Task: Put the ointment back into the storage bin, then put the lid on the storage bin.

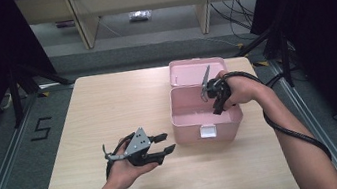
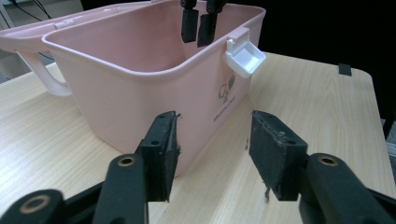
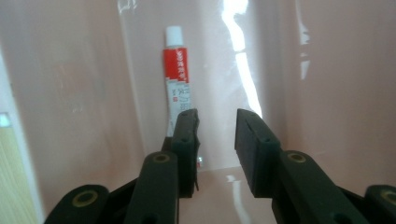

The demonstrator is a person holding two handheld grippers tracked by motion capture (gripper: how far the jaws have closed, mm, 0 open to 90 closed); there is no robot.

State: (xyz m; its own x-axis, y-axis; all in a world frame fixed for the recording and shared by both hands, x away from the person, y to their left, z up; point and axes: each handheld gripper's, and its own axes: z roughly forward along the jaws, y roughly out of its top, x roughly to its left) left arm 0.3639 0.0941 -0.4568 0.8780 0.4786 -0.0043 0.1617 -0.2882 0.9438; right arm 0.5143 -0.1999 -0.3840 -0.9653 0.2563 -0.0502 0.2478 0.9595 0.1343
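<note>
Left gripper: your black two-jaw tool with brass-coloured pivot pins sits nearest the camera; its flat rubbery pads stand wide apart with nothing between them, aimed at the box's front wall from just beside it.
Left hand: you hold that gripper low over the pale wood-grain table, left of the box.
Box: glossy pink plastic storage box, rectangular with rounded corners, lid hinged open behind, white snap latch on the front rim.
Box print: a small dark logo and a line of lettering under the latch, too small to read.
Right gripper: your jaws point down inside the box, parted and gripping nothing.
Tube: small red-and-white squeeze tube with a white cap lies on the smooth pink box floor, just beyond and beside one pad; its printed characters are too blurred to read.
Floor marking: a black "5" is taped left of the table.
</note>
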